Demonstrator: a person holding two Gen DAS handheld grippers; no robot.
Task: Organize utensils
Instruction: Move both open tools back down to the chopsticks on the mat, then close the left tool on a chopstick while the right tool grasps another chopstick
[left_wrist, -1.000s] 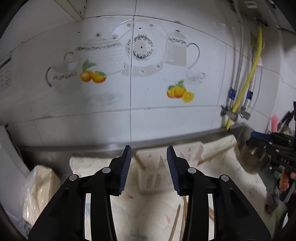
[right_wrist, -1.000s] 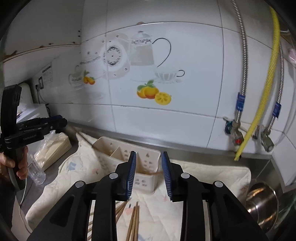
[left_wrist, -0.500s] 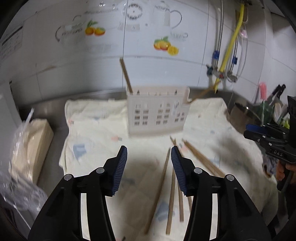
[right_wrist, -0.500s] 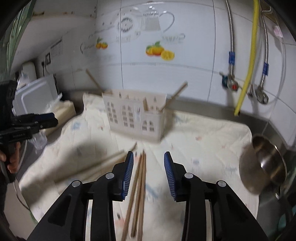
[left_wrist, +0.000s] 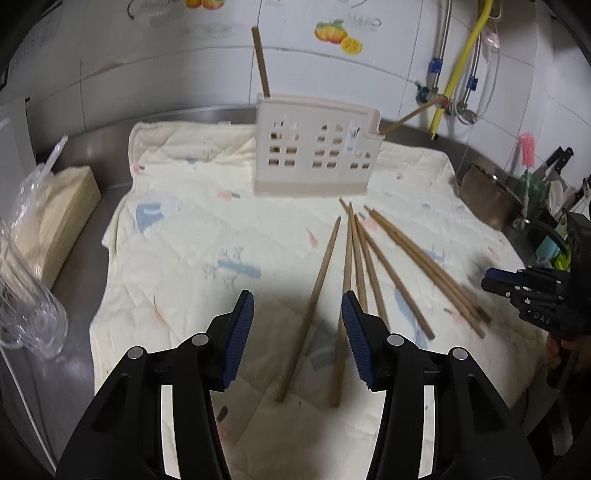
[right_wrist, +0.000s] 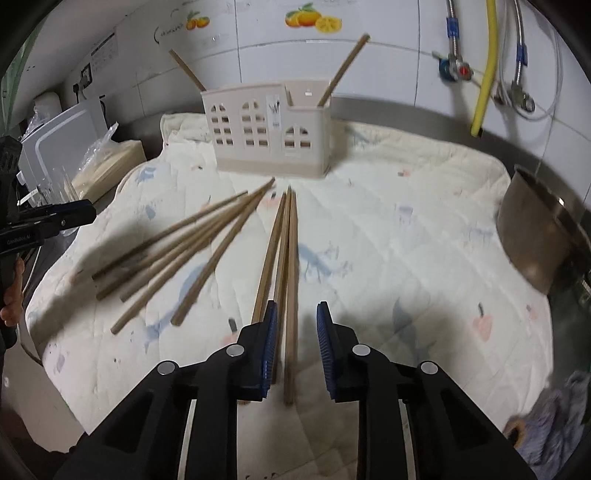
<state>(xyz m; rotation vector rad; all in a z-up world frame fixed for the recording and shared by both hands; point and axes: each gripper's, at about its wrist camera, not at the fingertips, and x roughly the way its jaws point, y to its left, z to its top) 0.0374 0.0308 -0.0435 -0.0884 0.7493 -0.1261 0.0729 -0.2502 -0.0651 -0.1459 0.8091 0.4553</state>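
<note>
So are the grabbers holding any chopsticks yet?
No. Left gripper and right gripper are open over chopsticks lying on the cloth; the right's jaws were just closing.

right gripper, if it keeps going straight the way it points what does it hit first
Most likely the bundle of three chopsticks lying on the quilted cloth; the right gripper has been closing and already straddles them, though depth is unclear.

You've got wooden chopsticks (right_wrist: 284, 258) fanned flat on the cloth ahead of your right gripper (right_wrist: 295, 325), three bunched. Beyond: beige utensil caddy (right_wrist: 269, 131), upright, two chopsticks leaning out.
</note>
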